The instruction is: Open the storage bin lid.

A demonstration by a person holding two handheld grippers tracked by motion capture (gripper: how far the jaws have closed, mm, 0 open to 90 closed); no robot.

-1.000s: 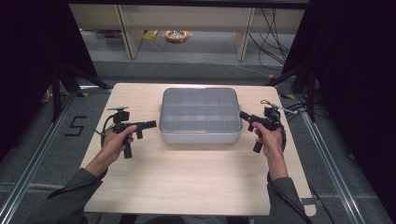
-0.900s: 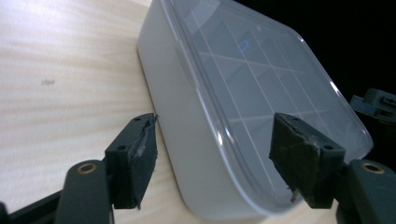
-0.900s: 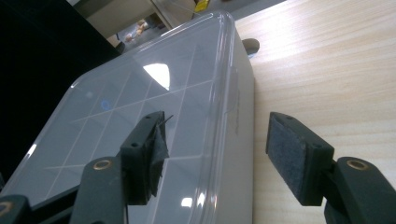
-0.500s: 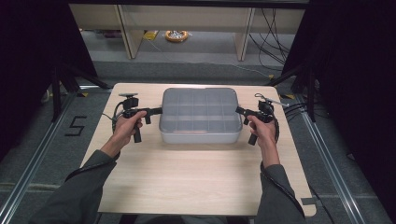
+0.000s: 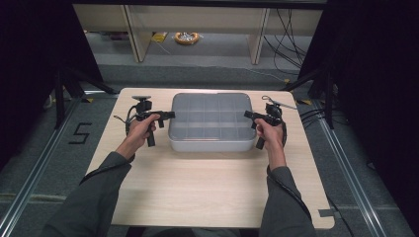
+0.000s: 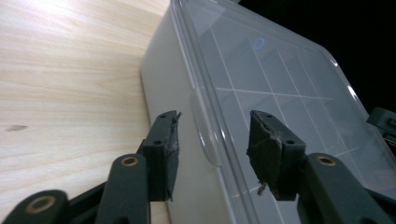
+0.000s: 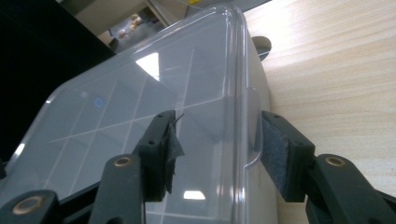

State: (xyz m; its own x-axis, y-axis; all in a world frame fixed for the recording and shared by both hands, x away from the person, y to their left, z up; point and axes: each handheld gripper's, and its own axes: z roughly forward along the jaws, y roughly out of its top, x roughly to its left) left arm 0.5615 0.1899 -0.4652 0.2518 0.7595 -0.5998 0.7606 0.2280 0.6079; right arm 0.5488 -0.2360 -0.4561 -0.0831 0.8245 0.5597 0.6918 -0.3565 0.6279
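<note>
The see-through grey plastic box (image 5: 211, 122) with little square rooms lies flat, lid shut, between the left gripper (image 5: 168, 115) and right gripper (image 5: 248, 115).

both hands moved inward: the left gripper (image 5: 168, 115) and right gripper (image 5: 248, 115) now straddle the box (image 5: 210, 121) lid's side tabs, jaws closing.

Black "5" (image 5: 79, 133) on the floor

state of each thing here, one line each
box: lid on, flat on table
lid: shut, clear, side tabs down
left gripper: jaws just closing, astride left lid tab, fingers not yet pressing
right gripper: jaws just closing, astride right lid tab, not yet pressing
table: bare wood
</note>
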